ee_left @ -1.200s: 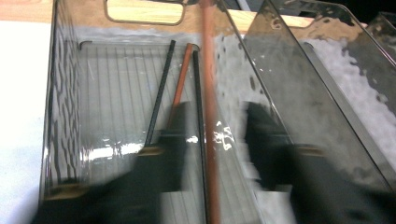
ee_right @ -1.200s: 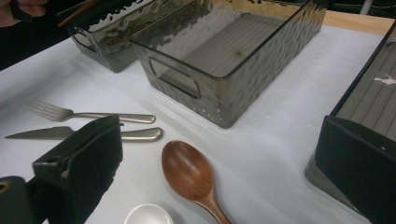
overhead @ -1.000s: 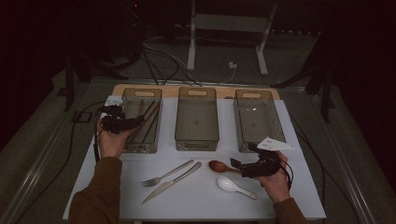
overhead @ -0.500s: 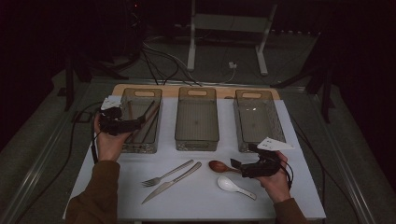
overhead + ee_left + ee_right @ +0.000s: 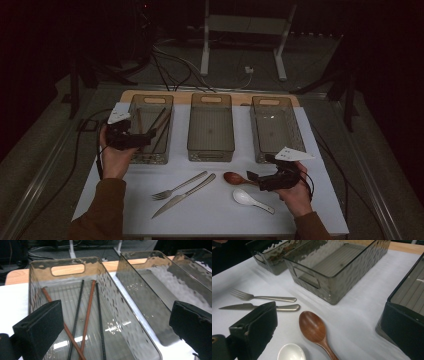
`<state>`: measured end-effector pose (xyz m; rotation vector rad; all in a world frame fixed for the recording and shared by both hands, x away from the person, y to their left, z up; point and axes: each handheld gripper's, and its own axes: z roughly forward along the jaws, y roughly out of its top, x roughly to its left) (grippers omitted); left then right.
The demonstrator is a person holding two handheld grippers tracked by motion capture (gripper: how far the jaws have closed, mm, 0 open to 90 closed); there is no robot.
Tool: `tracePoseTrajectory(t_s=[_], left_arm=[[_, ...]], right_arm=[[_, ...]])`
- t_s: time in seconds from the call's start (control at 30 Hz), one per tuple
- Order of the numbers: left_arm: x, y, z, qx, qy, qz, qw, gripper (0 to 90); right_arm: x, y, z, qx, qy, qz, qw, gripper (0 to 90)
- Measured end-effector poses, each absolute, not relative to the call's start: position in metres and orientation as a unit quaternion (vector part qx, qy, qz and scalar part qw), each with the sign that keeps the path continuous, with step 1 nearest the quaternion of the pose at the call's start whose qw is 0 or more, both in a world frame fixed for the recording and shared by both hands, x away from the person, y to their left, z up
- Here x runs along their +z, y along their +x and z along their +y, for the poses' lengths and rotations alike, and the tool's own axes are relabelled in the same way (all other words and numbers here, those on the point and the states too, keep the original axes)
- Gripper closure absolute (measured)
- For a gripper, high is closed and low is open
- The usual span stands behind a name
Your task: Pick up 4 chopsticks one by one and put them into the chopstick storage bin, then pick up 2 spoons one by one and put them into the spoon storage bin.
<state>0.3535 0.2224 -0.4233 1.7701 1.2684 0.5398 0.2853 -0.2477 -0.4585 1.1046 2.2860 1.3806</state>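
My left gripper [image 5: 146, 136] [image 5: 116, 317] hovers at the near end of the left smoky bin [image 5: 165, 102] [image 5: 37, 267]. Its jaws have just been opening and stand open with nothing between them. Several chopsticks [image 5: 160, 124] [image 5: 88, 312], red-brown and black, lie lengthwise in that bin. My right gripper [image 5: 253, 178] [image 5: 332, 315] rests low over the table, open, with the bowl of a wooden spoon [image 5: 234, 178] [image 5: 313, 327] lying between its jaws, untouched. A white spoon [image 5: 248, 199] [image 5: 291, 352] lies just in front of it.
A middle bin [image 5: 210, 150] [image 5: 312, 282] and a right bin [image 5: 260, 150] [image 5: 397, 296] stand empty. A fork [image 5: 177, 187] [image 5: 262, 298] and a knife [image 5: 185, 194] [image 5: 257, 307] lie side by side on the white table [image 5: 210, 215]. Cables and a stand sit beyond the far edge.
My left gripper has drawn slightly back from the left bin, and its jaws stand wider. The right hand and the cutlery have not moved.
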Motion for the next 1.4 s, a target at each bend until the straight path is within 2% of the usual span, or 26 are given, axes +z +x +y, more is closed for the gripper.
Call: tracePoseTrajectory(t_s=[0.73, 1.4], left_arm=[[-0.421, 0.314, 0.206, 0.227, 0.726, 0.461, 0.458, 0.6], [-0.439, 0.285, 0.201, 0.215, 0.722, 0.455, 0.475, 0.6]], right_arm=[[-0.456, 0.288, -0.257, 0.474, 0.374, 0.789, 0.117, 1.1], [-0.453, 0.291, -0.268, 0.448, 0.370, 0.806, 0.113, 1.1]])
